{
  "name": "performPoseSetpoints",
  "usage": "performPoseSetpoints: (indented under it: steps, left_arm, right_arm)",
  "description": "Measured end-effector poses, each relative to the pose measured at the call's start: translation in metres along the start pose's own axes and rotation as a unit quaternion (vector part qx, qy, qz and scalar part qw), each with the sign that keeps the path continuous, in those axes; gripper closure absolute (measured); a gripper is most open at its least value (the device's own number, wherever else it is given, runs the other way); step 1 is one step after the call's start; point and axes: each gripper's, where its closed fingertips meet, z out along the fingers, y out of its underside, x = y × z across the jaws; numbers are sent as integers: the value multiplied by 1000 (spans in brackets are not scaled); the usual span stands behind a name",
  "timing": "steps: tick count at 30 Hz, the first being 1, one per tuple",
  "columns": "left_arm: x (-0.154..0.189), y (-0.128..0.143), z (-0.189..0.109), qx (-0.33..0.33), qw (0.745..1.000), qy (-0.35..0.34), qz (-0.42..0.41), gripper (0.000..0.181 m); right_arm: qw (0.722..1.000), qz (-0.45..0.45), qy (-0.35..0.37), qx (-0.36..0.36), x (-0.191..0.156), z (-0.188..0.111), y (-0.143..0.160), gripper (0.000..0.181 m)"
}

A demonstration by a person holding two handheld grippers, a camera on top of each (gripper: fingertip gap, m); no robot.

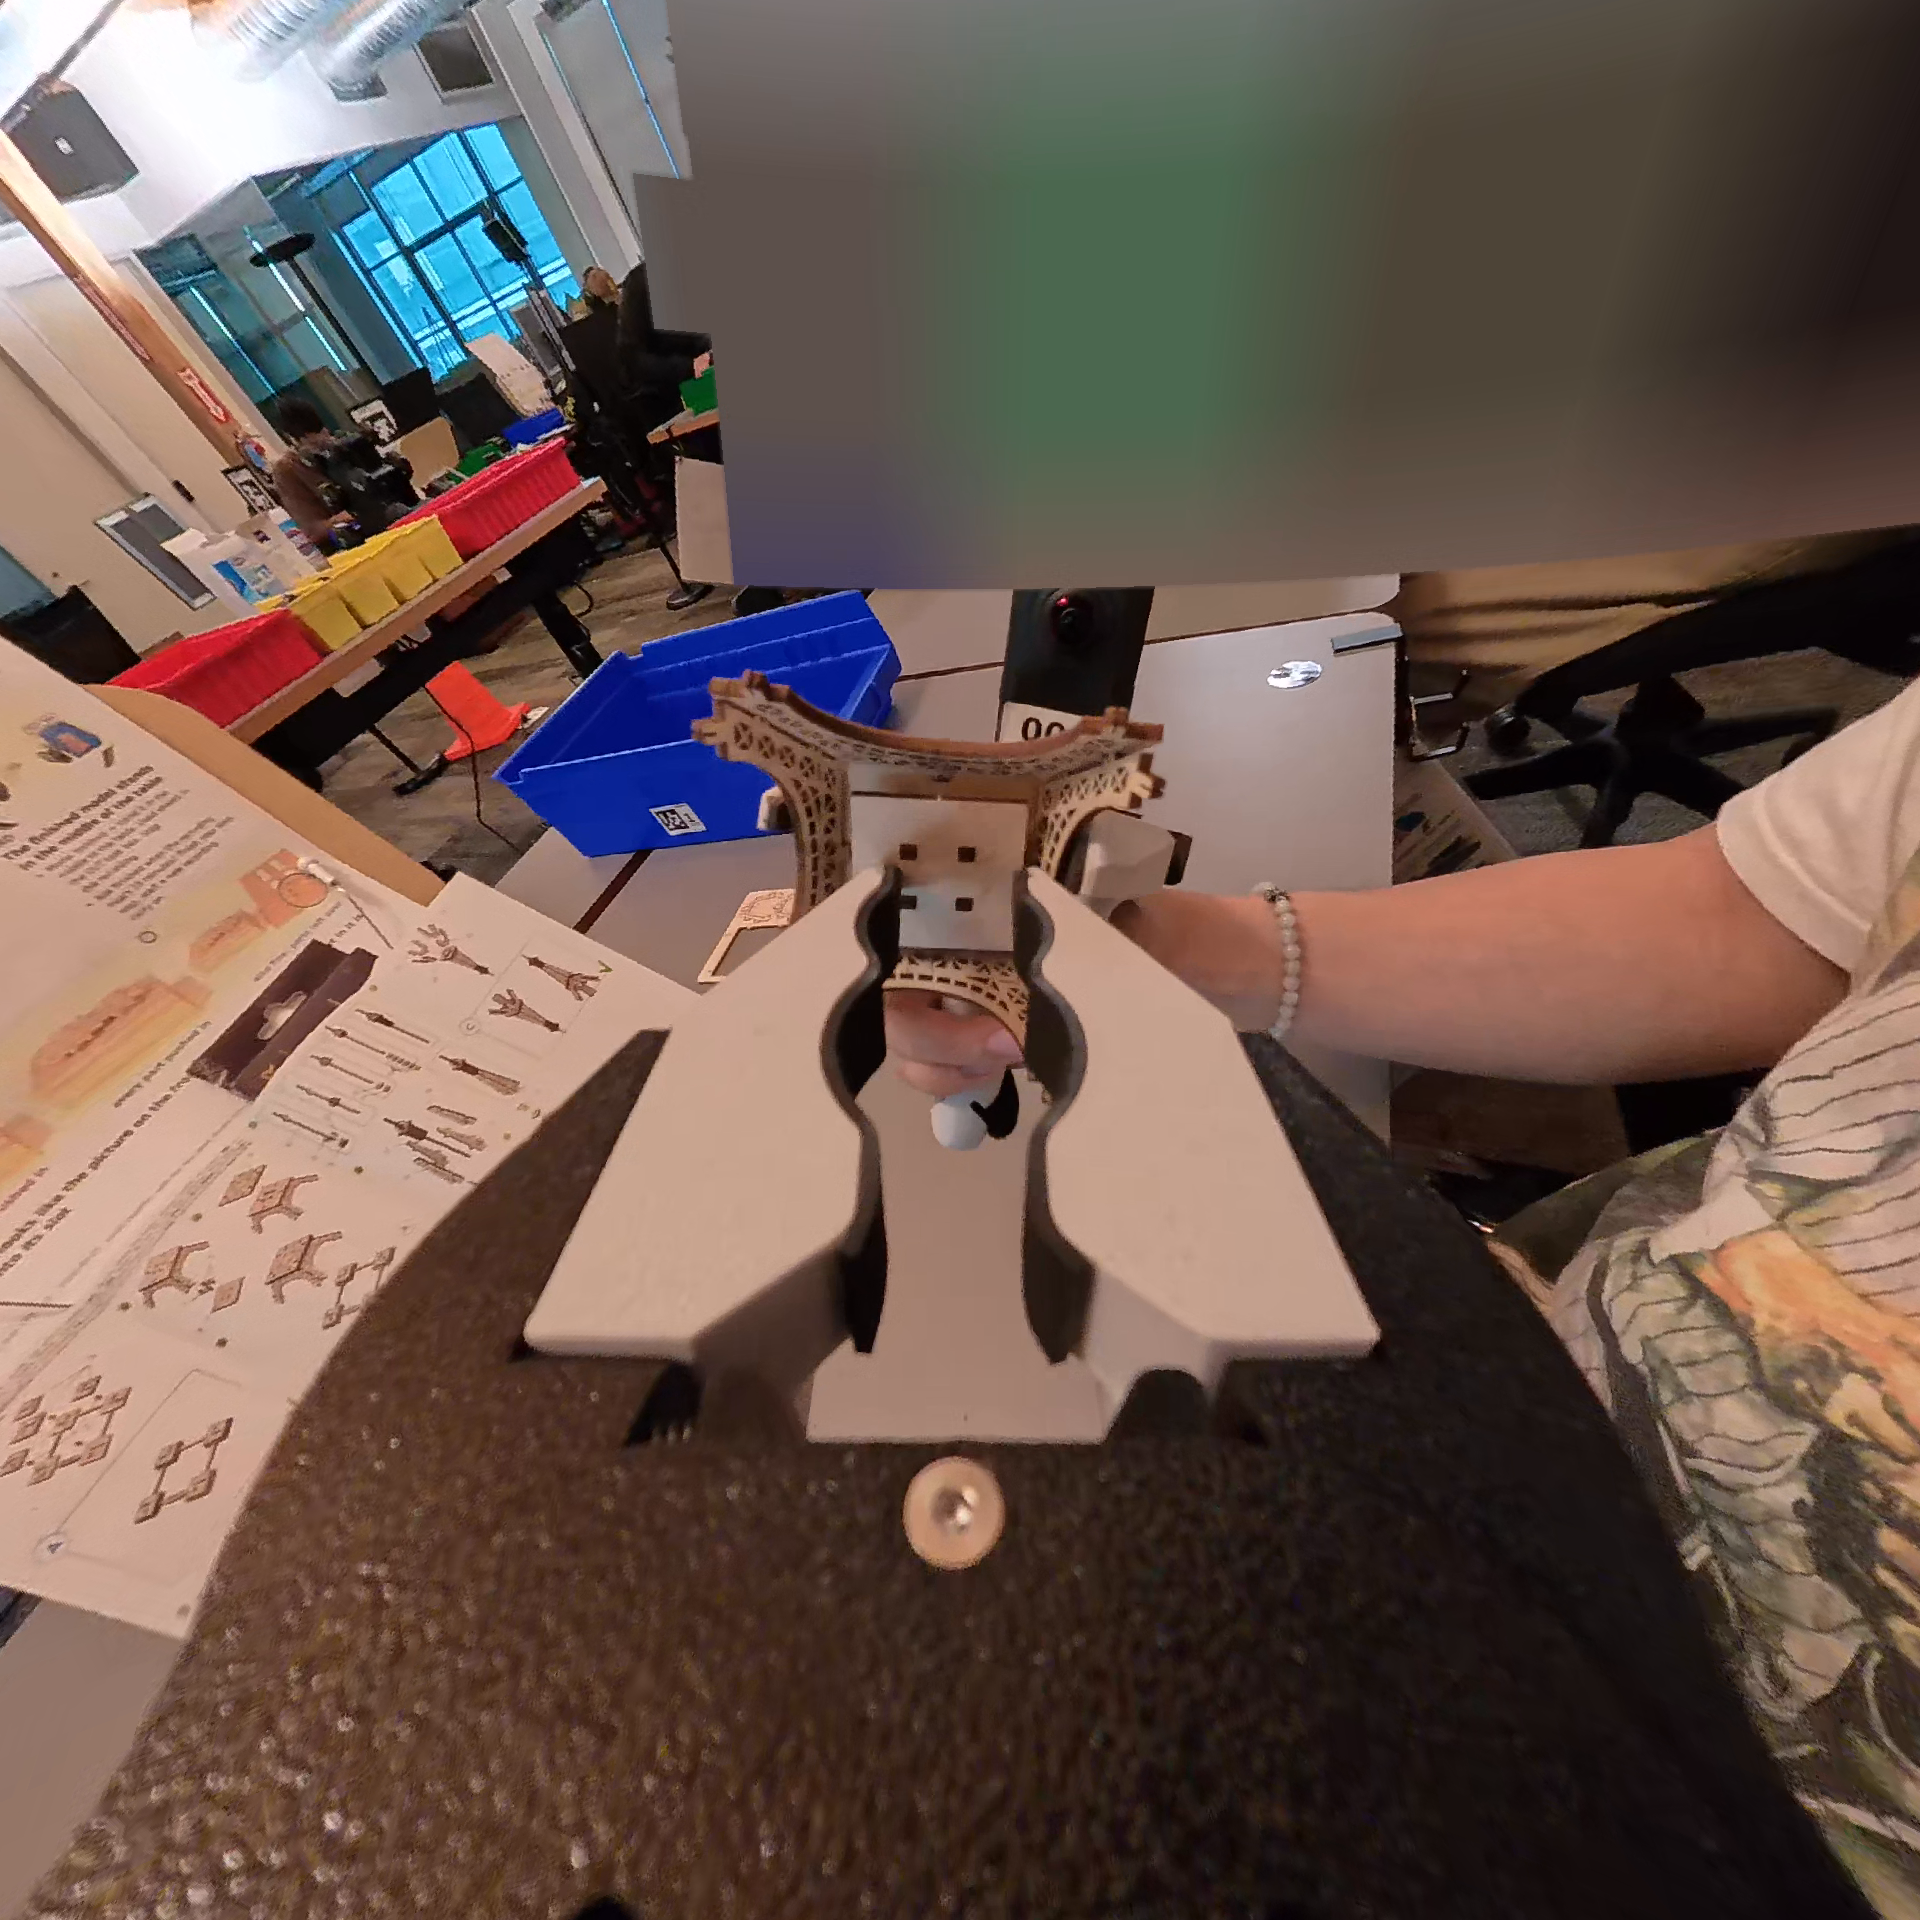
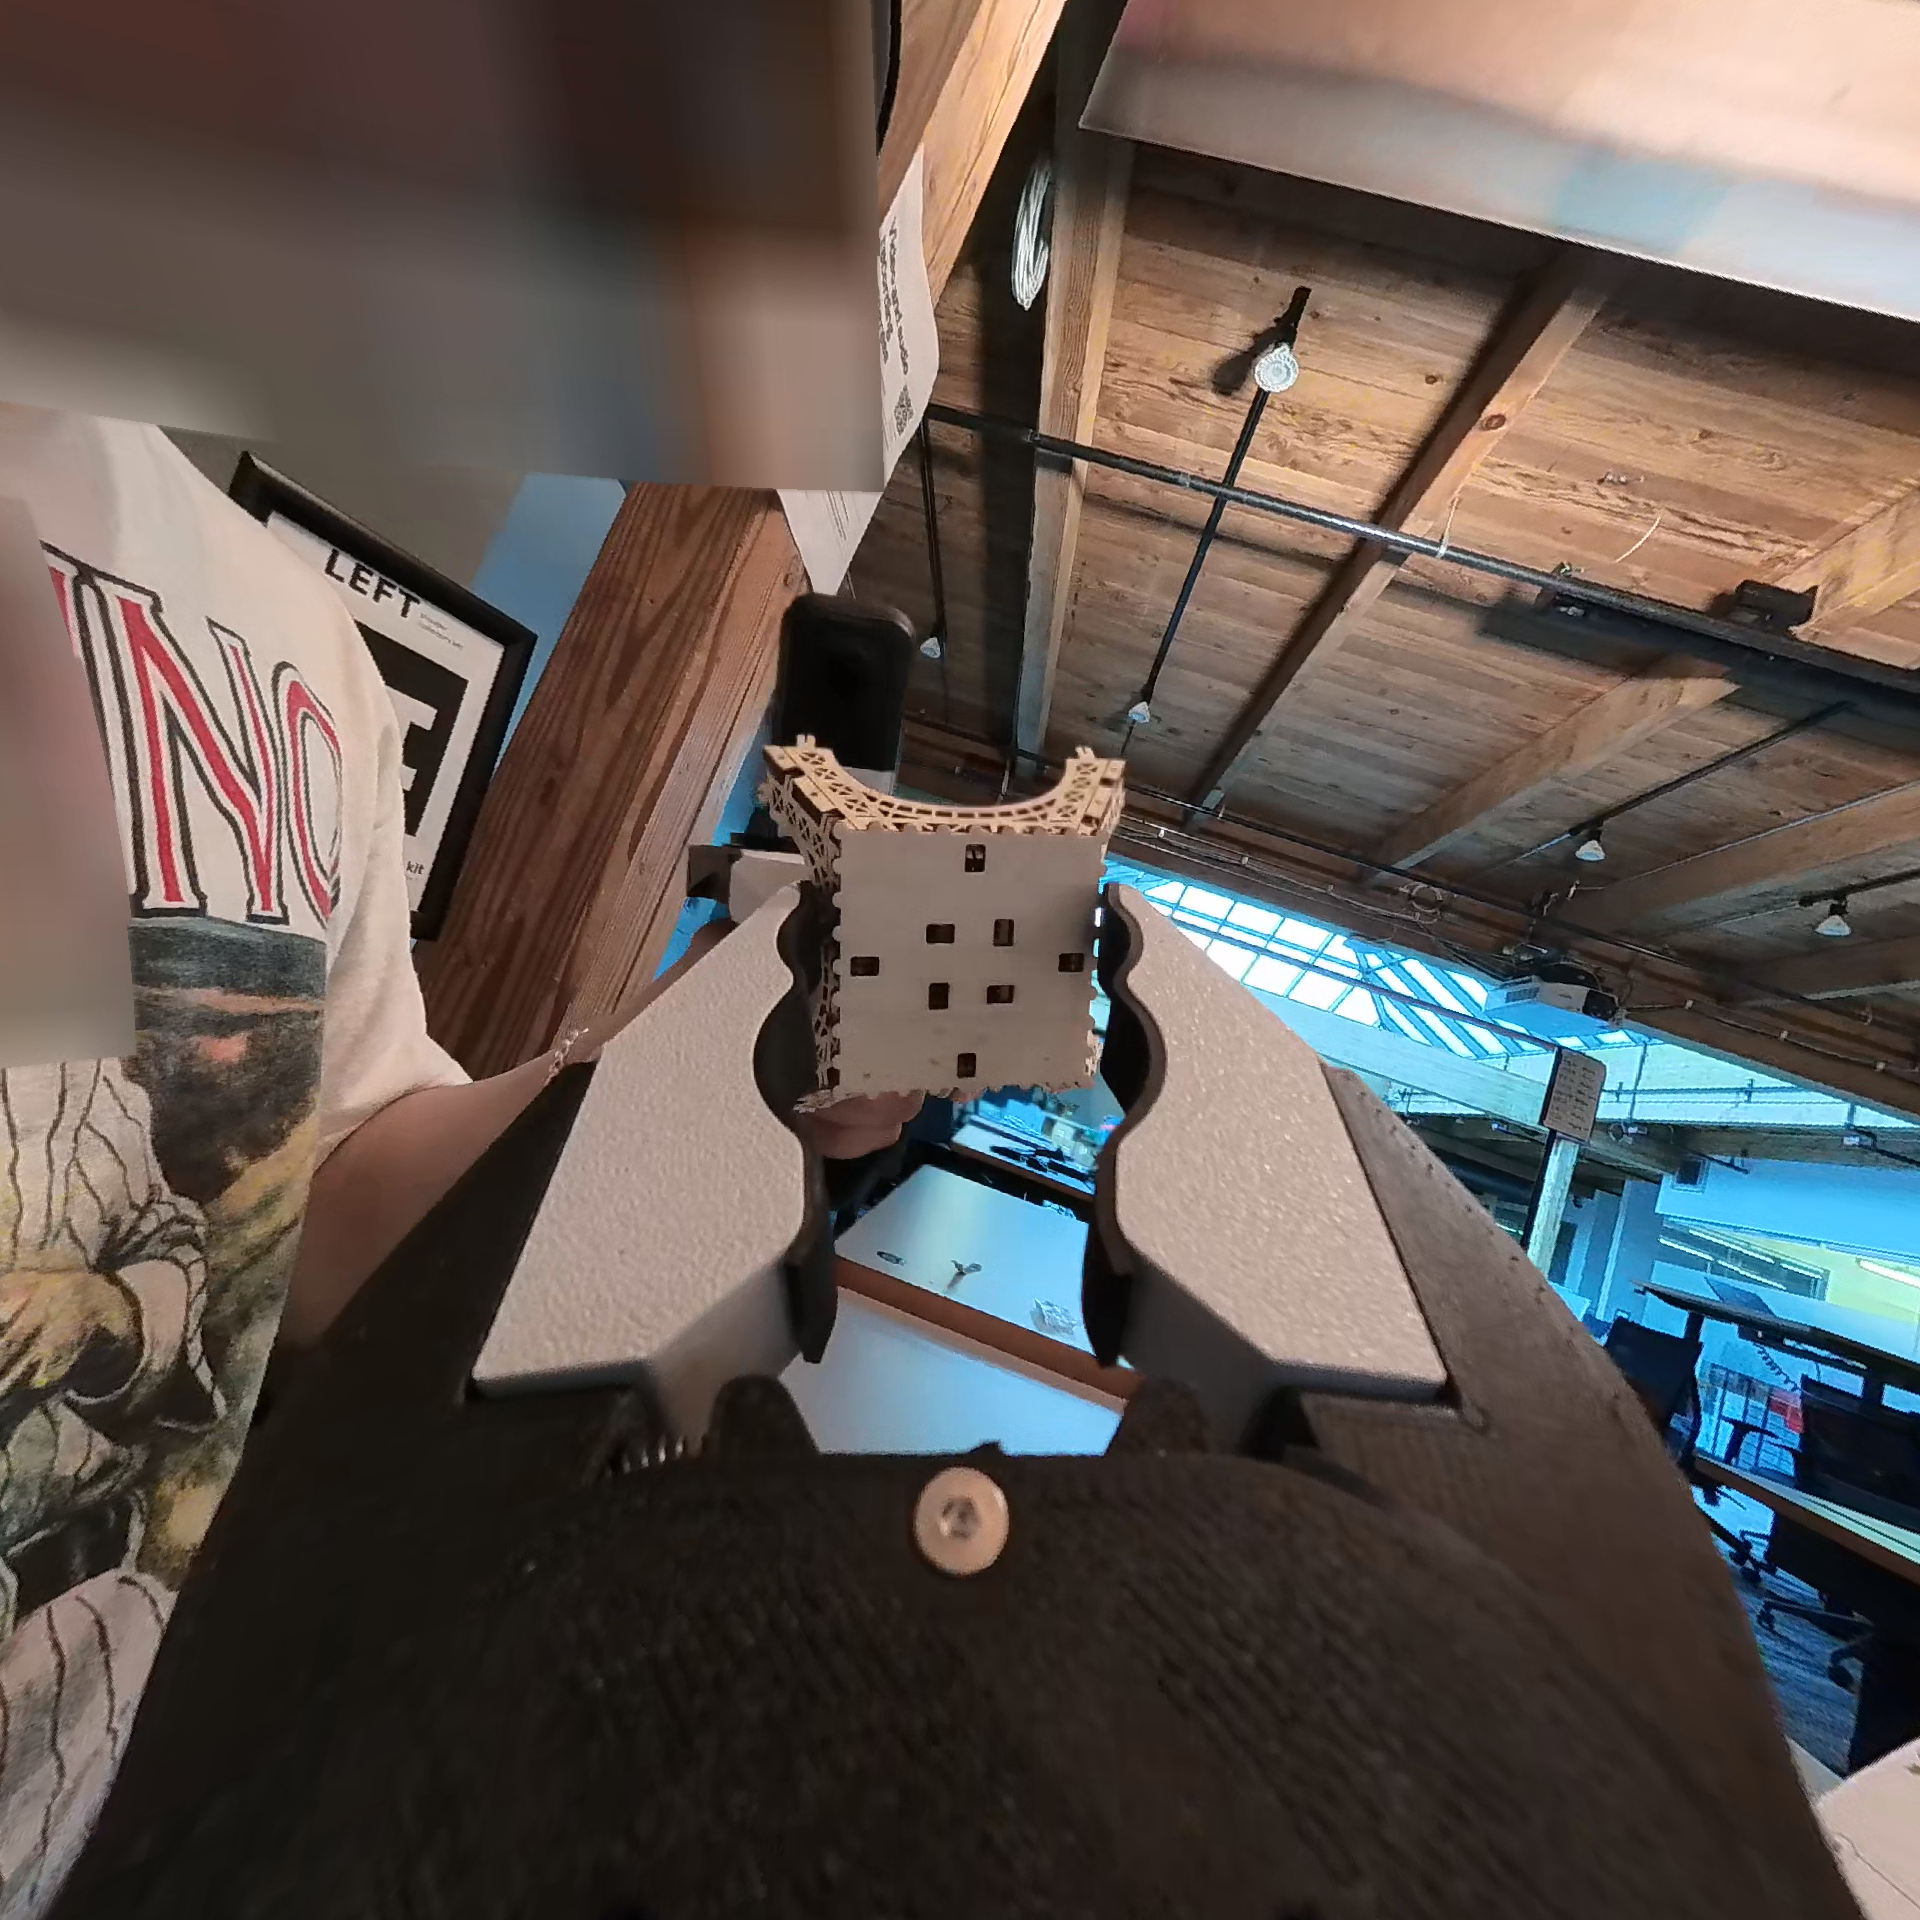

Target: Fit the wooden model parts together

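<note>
Left wrist view: the left gripper (image 1: 954, 914) is closed on the plate end of the wooden tower base (image 1: 935, 821), held in the air above the table (image 1: 1278, 790); its arched legs point away, toward the blue bin (image 1: 665, 758). The right gripper (image 1: 1127, 862) holds the far side.

Right wrist view: the right gripper (image 2: 951, 982) clamps the slotted plate (image 2: 961, 977) from both sides. No second part is visible, and the contact points are hidden.

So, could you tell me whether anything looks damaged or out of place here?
Nothing stands out. The laser-cut wooden arched tower base looks intact, gripped by both the left hand-held gripper and right hand-held gripper. A thin wooden offcut lies flat on the grey table.
</note>
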Motion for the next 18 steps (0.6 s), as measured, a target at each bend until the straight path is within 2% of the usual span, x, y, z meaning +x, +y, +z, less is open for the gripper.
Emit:
performPoseSetpoints:
  steps: [6, 9, 13, 18]
  left_arm:
    - [-1, 1, -1, 1, 1000, 16, -6, 164]
    - [-7, 3, -1, -7, 1000, 11, -16, 175]
    - [-9, 5, -1, -36, 999, 10, -7, 175]
    - [-17, 13, 5, -79, 996, -28, 1, 173]
  right_arm:
    - [1000, 3, -2, -2, 0, 1, 2, 129]
    - [1000, 15, -1, 5, 0, 0, 3, 130]
    - [999, 40, 2, 16, 3, 0, 4, 130]
    - [996, 86, 20, 31, 13, -4, 7, 130]
